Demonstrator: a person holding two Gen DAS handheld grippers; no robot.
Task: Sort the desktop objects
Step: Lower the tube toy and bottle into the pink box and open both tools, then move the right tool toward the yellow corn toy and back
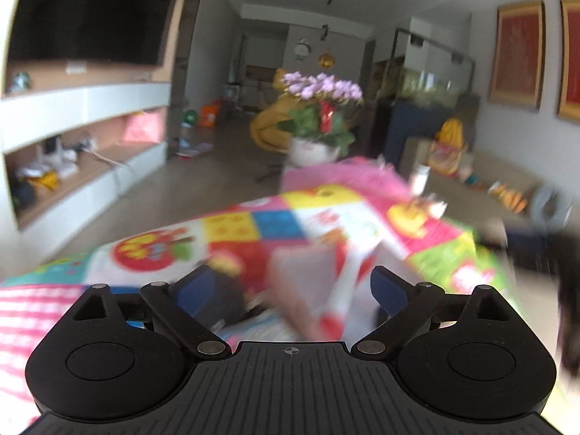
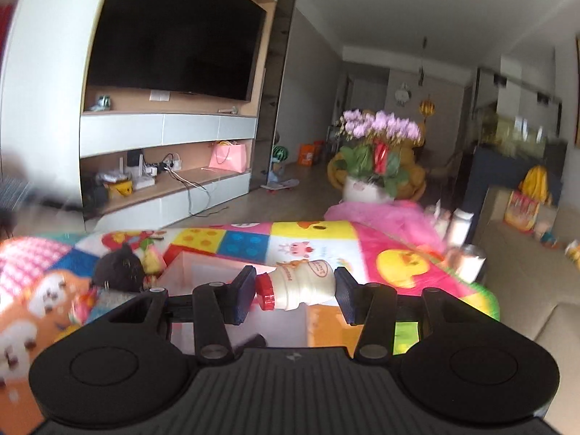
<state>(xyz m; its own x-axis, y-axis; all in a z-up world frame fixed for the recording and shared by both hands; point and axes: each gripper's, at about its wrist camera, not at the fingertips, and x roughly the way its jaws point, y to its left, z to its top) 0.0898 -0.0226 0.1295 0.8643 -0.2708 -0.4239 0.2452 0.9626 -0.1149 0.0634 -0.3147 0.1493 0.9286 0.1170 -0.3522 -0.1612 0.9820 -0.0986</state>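
Yogurt bottle (image 2: 302, 286) pinched sideways in right tongs (image 2: 294, 291), cap at 9 o'clock, poised over white box (image 2: 217, 272) for drop; left tongs (image 1: 288, 290) spread wide, empty.

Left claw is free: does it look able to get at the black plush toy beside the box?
Probably yes. The left claw is open and empty, and the black plush toy lies uncovered on the mat left of the white box. The left view is too blurred to confirm the approach.
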